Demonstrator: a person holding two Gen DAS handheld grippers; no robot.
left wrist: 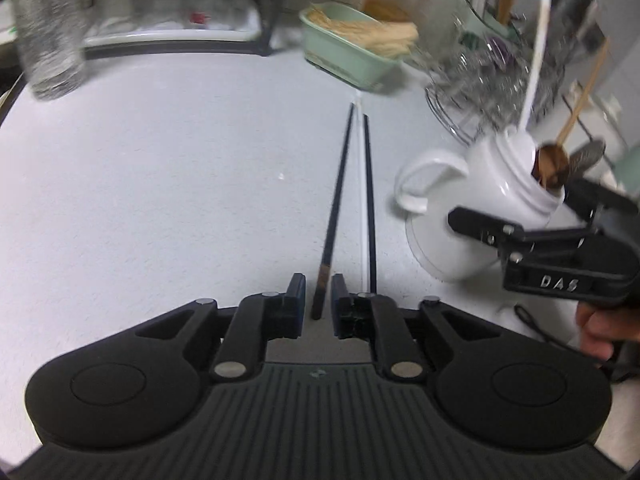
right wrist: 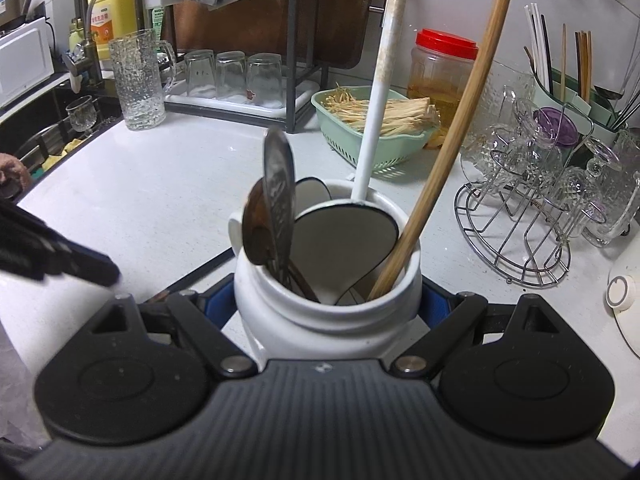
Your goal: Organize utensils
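On the surface [left wrist: 160,184], three chopsticks [left wrist: 334,208] lie just beside the white jar [right wrist: 328,312], which is pinched by the right tool [right wrist: 328,300]. The left tool [left wrist: 318,308], slightly spread, straddles one chopstick's end; it should be closed squarely there.

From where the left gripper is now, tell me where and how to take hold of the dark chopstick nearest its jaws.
Grip the dark chopstick at its thick brown-banded near end, which already lies between the open fingers of the left gripper. Come straight down from above, jaws across the stick: it lies flat on the counter, pointing away, with a white chopstick close alongside, so a narrow pinch should avoid catching that one.
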